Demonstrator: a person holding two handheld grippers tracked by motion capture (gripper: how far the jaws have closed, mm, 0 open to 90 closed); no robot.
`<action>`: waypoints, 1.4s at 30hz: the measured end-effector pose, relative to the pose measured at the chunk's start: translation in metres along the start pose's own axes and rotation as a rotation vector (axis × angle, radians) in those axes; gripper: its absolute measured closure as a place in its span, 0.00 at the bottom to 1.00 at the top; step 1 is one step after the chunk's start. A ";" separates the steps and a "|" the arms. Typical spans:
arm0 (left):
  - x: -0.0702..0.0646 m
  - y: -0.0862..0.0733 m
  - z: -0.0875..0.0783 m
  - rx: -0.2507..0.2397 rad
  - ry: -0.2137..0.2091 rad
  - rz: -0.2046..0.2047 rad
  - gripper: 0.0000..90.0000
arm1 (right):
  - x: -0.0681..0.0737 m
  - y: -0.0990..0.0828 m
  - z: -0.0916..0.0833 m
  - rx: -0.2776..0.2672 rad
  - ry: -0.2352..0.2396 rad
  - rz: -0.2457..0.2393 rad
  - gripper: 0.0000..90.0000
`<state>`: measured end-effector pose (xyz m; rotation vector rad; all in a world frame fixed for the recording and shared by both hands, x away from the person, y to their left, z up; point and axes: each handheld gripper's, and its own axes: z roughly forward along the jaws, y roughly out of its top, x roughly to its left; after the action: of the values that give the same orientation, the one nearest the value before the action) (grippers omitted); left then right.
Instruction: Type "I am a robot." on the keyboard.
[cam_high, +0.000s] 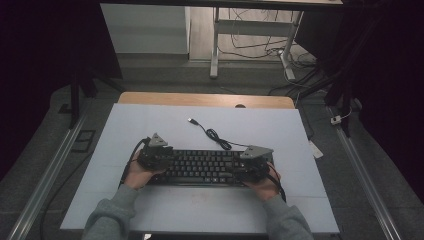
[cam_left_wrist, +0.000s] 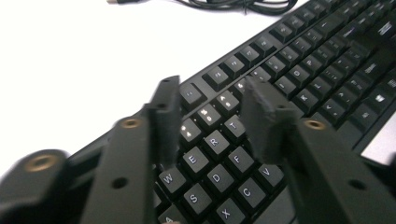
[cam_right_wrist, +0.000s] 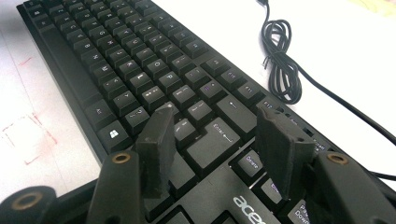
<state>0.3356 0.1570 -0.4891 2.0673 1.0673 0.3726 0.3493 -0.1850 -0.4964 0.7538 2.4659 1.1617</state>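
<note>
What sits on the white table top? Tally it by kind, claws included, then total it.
Keyboard: 1
Cable with its plug, coiled behind the keyboard: 1
Claws, open over the keys, left claw and right claw: 2
Total: 4

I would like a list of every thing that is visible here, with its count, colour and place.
keyboard: one, black, near middle of the table, between the two grippers.
cable: one, black, partly coiled, behind the keyboard, plug end lying free.
table: one, white top, wooden far edge.
desk frame: one, white legs, on the floor beyond the table.
left gripper: one, black, open, over the keyboard's left end.
right gripper: one, black, open, over the right end.
sleeves: two, grey, bottom edge.
</note>
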 end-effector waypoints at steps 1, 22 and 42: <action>0.000 0.000 -0.001 -0.003 -0.005 -0.003 0.56 | 0.000 0.000 0.000 0.000 0.000 0.000 0.53; 0.002 0.000 -0.012 0.009 -0.054 -0.010 0.38 | 0.001 0.000 0.000 -0.001 0.000 -0.002 0.53; 0.002 0.001 -0.012 0.021 -0.064 -0.004 0.34 | 0.014 0.016 0.011 -0.031 0.041 -0.019 0.56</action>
<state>0.3308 0.1639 -0.4808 2.0816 1.0413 0.2924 0.3486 -0.1615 -0.4918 0.7028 2.4769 1.2176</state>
